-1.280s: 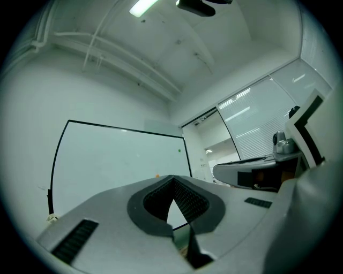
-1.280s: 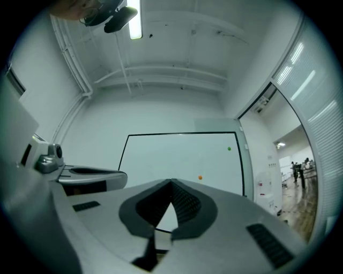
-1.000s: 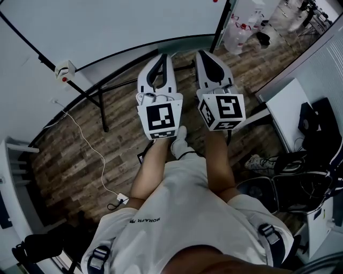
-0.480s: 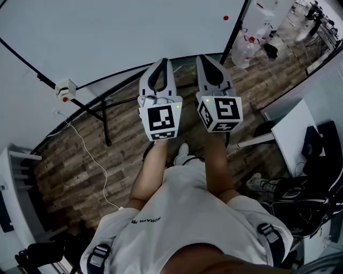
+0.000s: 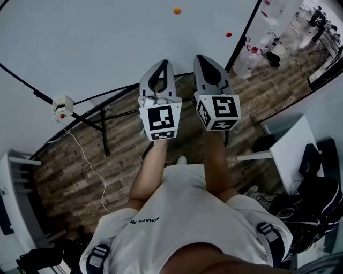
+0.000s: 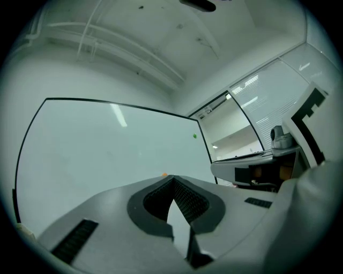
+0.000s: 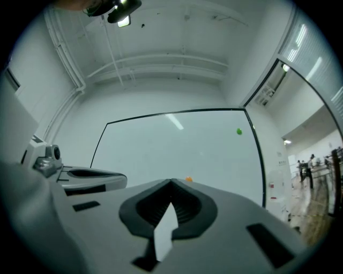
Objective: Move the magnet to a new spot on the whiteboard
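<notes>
The whiteboard (image 5: 107,37) stands in front of me on a black frame. An orange magnet (image 5: 177,10) sticks to it near the top of the head view, and a red magnet (image 5: 229,35) sits lower to the right. Both grippers are held side by side, pointing at the board and short of it. My left gripper (image 5: 161,64) is shut and empty; the orange magnet (image 6: 164,175) peeks just over its tips (image 6: 172,179). My right gripper (image 5: 206,58) is shut and empty too, with the orange magnet (image 7: 188,179) just above its tips (image 7: 171,183). A green magnet (image 7: 239,130) sits high on the board's right side.
The board's black stand legs (image 5: 104,128) cross the wooden floor below the grippers. A white box with a red button (image 5: 62,105) hangs at the left with a cable trailing down. A white desk (image 5: 289,144) and dark bags stand at the right; plastic containers (image 5: 256,51) lie beyond the board's right edge.
The head view has tilted upward, so more of the whiteboard shows and the orange magnet has come into sight. Both grippers stay shut and side by side.
</notes>
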The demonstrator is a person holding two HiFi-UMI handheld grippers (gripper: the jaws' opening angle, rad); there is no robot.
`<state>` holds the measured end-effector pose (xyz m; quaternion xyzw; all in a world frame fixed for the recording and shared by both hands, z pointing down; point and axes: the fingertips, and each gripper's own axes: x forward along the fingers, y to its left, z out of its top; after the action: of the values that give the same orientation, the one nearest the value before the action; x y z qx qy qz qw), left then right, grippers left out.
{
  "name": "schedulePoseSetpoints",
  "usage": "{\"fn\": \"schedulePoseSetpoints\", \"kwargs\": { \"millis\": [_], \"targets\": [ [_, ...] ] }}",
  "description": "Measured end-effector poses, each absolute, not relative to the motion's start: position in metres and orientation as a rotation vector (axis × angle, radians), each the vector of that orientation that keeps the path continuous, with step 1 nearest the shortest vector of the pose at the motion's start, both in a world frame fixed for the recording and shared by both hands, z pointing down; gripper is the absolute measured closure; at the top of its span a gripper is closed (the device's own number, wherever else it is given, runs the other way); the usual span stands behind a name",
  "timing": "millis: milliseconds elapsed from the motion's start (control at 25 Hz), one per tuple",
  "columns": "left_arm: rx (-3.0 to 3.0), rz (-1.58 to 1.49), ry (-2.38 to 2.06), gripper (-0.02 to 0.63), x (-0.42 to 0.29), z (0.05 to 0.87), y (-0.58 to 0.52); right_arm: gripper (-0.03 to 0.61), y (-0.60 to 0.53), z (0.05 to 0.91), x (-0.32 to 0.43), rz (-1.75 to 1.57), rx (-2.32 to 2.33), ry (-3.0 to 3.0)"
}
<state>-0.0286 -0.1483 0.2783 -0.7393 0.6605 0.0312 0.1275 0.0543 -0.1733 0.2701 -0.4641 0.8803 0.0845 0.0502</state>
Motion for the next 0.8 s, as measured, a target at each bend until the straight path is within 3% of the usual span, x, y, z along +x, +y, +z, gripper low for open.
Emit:
{"fn": "schedulePoseSetpoints", "kwargs": {
  "millis": [800],
  "targets": [
    [-2.184,0.070,1.911,0.611,-0.062,0.281,-0.230,0.565,-0.261,0.275,0.021,0.224,-1.445,2.678]
  ]
}}
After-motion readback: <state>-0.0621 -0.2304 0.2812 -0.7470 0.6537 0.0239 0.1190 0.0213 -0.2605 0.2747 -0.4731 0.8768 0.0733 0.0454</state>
